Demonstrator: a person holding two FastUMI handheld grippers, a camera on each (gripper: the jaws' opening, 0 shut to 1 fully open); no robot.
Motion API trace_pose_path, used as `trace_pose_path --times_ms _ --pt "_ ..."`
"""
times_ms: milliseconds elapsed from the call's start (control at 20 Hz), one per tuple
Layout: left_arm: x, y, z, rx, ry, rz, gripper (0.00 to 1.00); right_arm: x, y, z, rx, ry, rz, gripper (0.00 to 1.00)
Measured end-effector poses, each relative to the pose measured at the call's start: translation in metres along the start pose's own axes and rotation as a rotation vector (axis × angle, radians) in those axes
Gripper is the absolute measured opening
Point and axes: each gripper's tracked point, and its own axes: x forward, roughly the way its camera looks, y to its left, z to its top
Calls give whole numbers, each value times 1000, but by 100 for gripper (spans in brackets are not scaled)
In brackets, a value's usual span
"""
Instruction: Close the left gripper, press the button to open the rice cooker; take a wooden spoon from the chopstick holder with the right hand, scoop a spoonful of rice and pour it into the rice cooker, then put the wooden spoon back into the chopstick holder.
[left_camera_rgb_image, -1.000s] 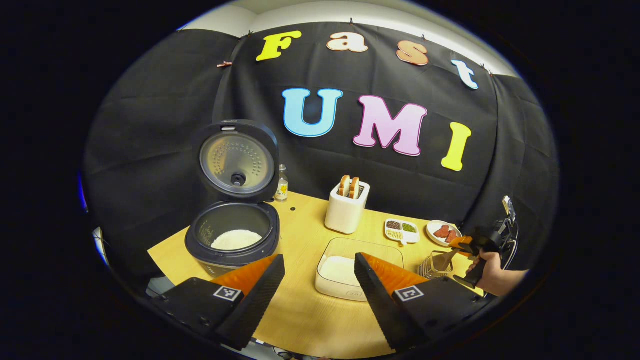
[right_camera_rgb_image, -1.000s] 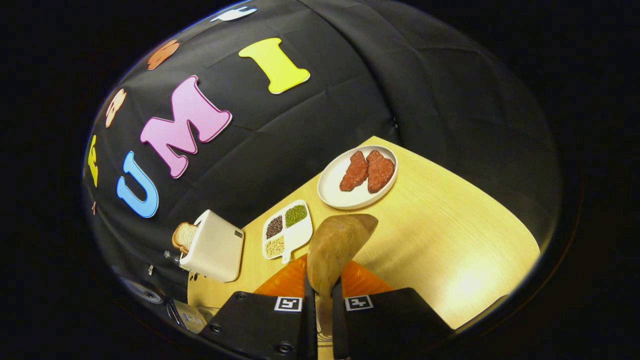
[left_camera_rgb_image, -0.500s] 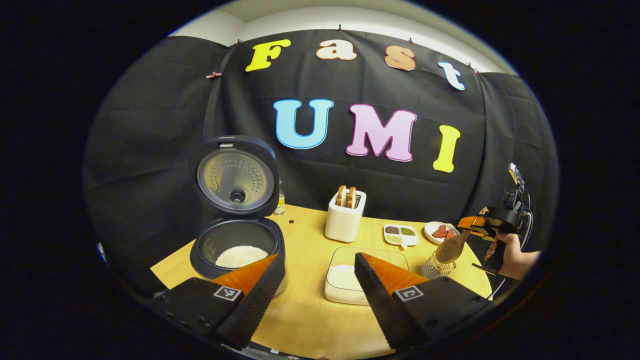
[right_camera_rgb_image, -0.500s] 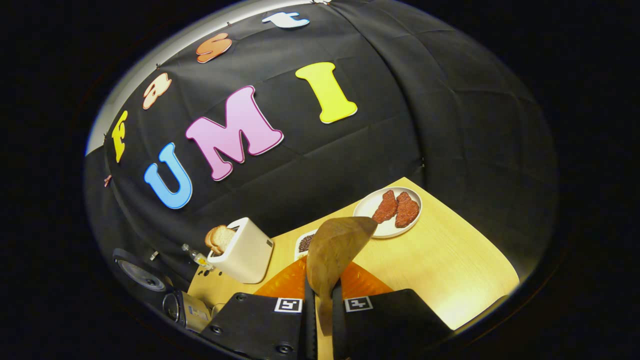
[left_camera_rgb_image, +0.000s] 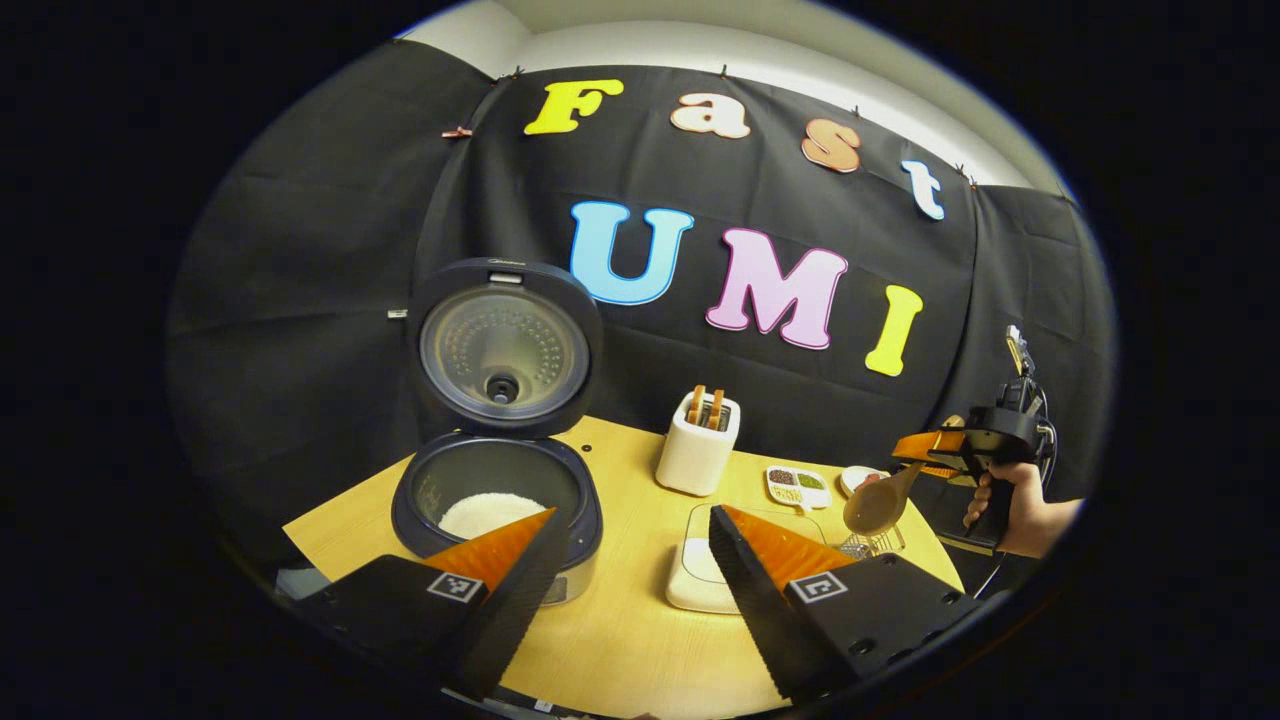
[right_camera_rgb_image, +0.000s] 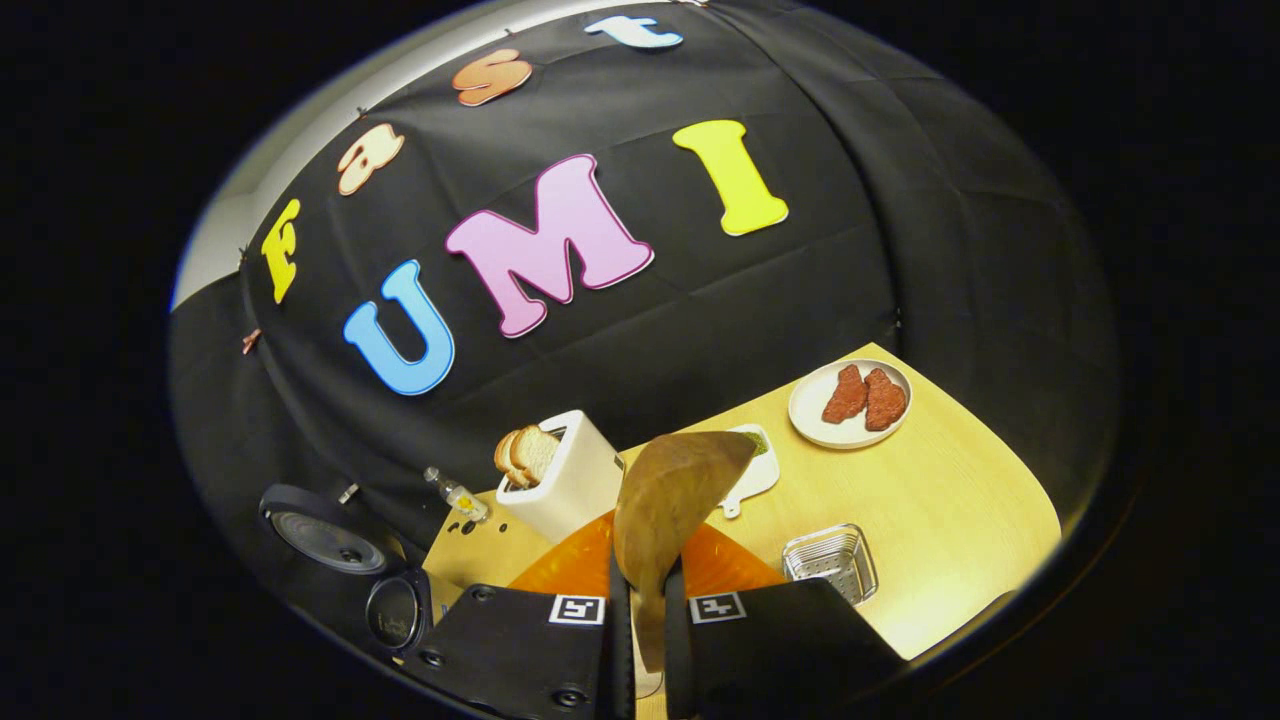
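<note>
Since second ago we lift wooden spoon (right_camera_rgb_image: 665, 500) clear of chopstick holder (right_camera_rgb_image: 830, 562); right gripper (right_camera_rgb_image: 640, 600) fingers clamp handle, bowl forward; rice container (left_camera_rgb_image: 700, 570) lies left; left gripper (left_camera_rgb_image: 630, 570) fingers spread, empty.

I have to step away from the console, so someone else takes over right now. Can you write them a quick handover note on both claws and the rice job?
Left claw: open, empty, held above the table's near edge, facing the rice cooker.
Right claw: shut on the wooden spoon, held in the air above the wire chopstick holder.
Rice cooker: lid up, white rice in the pot. The rice container sits on the table between cooker and holder.
Done: cooker opened, spoon out of the holder.
Left: scoop a spoonful from the container, pour it into the cooker, put the spoon back in the holder.
</note>
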Motion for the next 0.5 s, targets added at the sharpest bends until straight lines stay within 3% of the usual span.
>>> trace_pose_path --times_ms 300,500 --pt "3 21 -3 -89 52 -49 96 22 39 -50 -89 59 3 16" --pt "13 32 -8 -36 71 -71 95 45 35 -98 -164 119 -24 16"
